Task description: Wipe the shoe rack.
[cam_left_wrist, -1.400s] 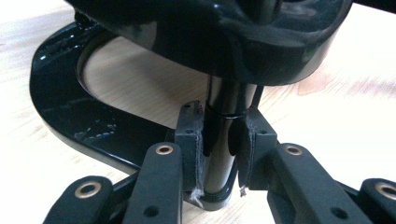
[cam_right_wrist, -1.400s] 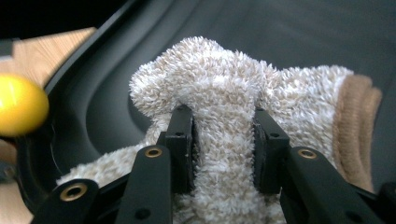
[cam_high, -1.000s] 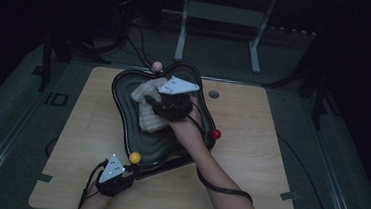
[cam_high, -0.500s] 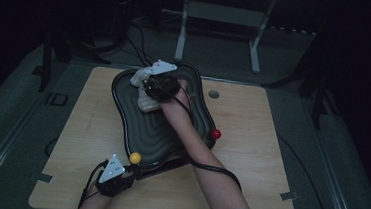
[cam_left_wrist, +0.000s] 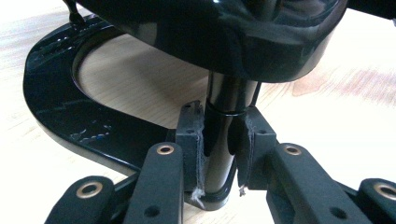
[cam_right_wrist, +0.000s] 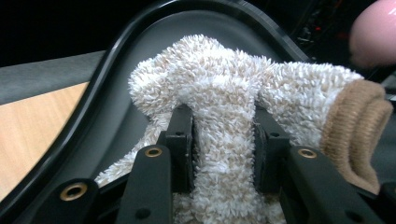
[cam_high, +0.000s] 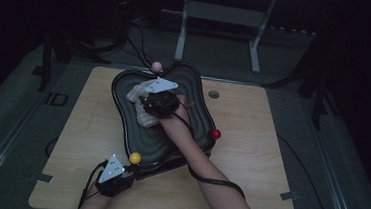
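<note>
Wooden table (cam_high: 257, 180), light, rounded corners, set on grey floor (cam_high: 17, 116). Round grey grommet (cam_high: 214, 94) toward far right of tabletop. Three small balls: pink (cam_high: 157, 66) at far edge, red (cam_high: 215, 134) right of centre, yellow (cam_high: 135, 157) near front. Pale metal frame (cam_high: 221, 12) on two legs behind table. Dark cables (cam_high: 138, 35) on floor beside it. Surroundings dim.

Much of the fuzzy sock (cam_right_wrist: 224, 121) is covered by the right gripper (cam_high: 159, 102) in the high view. The black tray's (cam_left_wrist: 196, 32) upper part is cut off in the left gripper view.
</note>
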